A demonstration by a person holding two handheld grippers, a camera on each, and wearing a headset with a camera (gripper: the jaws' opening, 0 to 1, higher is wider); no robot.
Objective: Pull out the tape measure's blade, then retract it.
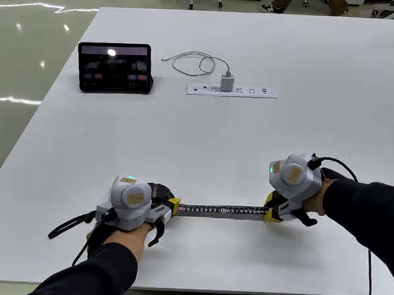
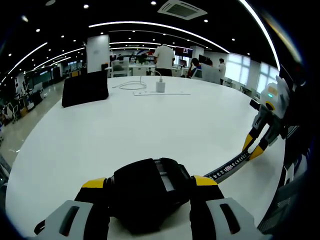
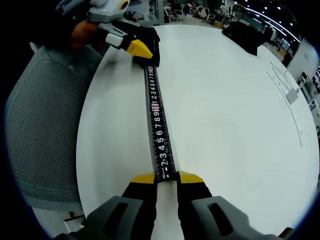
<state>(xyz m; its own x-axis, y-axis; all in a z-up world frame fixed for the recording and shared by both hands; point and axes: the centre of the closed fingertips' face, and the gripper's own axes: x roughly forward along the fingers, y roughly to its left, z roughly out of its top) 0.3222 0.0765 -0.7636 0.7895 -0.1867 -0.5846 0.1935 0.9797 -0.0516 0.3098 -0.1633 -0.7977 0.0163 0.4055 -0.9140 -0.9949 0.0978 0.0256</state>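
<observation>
The black tape measure case (image 2: 147, 192) sits on the white table, clamped between my left gripper's (image 2: 150, 184) yellow-tipped fingers (image 2: 94, 184). In the head view the case (image 1: 160, 195) lies at the lower left under my left gripper (image 1: 171, 205). Its dark blade (image 1: 222, 210) with white numbers stretches right across the table to my right gripper (image 1: 270, 211). In the right gripper view the blade (image 3: 158, 120) runs away from me, and my right gripper (image 3: 165, 177) is shut on its end.
A dark tablet (image 1: 115, 67) stands at the back left. A white power strip (image 1: 232, 91) with a charger (image 1: 226, 80) and coiled cable lies at the back centre. The table's front edge (image 1: 198, 290) runs close behind my hands. People work in the far background.
</observation>
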